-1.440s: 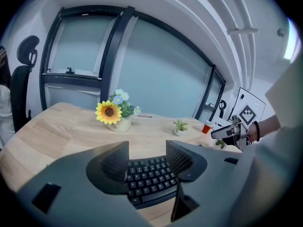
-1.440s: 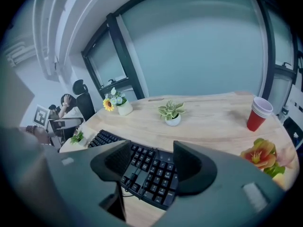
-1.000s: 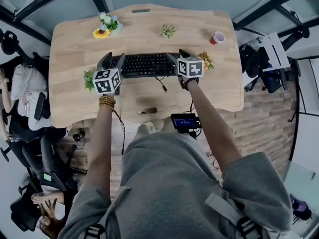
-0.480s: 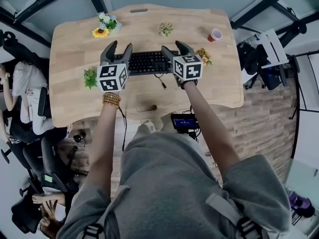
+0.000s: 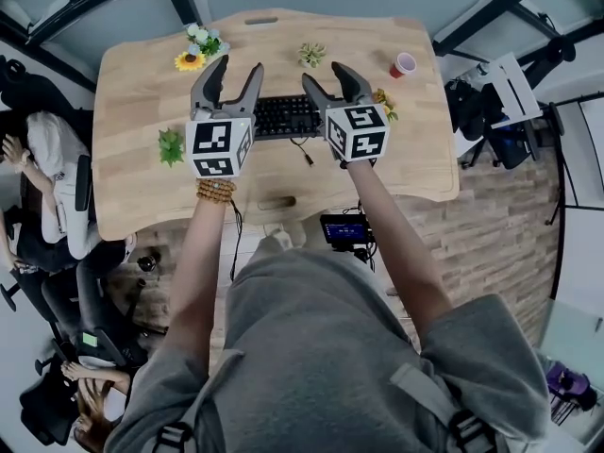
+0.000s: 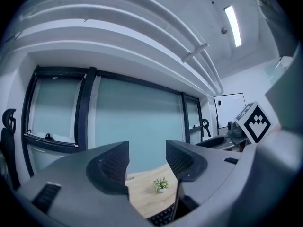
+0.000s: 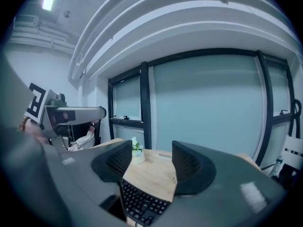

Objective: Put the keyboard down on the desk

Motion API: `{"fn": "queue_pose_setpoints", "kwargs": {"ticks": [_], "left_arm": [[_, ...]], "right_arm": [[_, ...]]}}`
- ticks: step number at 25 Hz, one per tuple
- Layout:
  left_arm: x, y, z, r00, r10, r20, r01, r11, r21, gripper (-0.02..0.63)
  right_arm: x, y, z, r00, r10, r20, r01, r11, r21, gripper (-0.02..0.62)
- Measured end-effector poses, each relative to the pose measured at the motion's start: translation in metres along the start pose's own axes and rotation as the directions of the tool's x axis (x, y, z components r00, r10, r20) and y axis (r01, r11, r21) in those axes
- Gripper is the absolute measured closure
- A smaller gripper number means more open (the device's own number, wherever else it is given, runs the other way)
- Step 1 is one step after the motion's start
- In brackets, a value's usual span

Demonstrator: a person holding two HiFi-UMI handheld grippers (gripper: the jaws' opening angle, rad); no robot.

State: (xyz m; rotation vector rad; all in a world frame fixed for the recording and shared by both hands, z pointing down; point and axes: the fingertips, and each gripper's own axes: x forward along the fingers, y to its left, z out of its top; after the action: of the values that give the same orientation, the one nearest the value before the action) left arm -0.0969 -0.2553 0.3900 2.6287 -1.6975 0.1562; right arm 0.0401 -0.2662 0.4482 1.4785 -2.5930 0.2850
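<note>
Left claw (image 5: 239, 64) and right claw (image 5: 323, 74) are being lifted straight above the keyboard (image 5: 283, 116) on the bench (image 5: 132, 187), jaws apart and empty, right's just narrowing, avoiding nudges.

keyboard (image 5: 283, 116) ends hidden in head view, largely cut off in gripper views

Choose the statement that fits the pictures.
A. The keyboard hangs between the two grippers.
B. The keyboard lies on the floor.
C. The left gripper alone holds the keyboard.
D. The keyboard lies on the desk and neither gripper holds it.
D: the keyboard lies flat on the desk, and the left gripper and the right gripper each have their jaws apart with nothing between them.
</note>
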Motion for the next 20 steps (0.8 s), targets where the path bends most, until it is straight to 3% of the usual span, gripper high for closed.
{"fn": "queue_pose_setpoints", "kwargs": {"ticks": [7,13,20], "left_arm": [[-0.017,-0.016,0.042,0.995,0.001,0.104,-0.005,0.999,0.035,0.375],[-0.039,-0.024,0.051,0.986,0.020,0.163,-0.030,0.998,0.059,0.470],[-0.051,-0.032,0.054,0.980,0.031,0.197,-0.044,0.997,0.061,0.521]], "right_arm": [[-0.025,0.021,0.047,0.991,-0.027,0.128,0.039,0.994,-0.098,0.341],[-0.047,0.041,0.057,0.978,-0.032,0.207,0.062,0.988,-0.139,0.391],[-0.063,0.061,0.062,0.964,-0.026,0.264,0.079,0.979,-0.190,0.434]]}}
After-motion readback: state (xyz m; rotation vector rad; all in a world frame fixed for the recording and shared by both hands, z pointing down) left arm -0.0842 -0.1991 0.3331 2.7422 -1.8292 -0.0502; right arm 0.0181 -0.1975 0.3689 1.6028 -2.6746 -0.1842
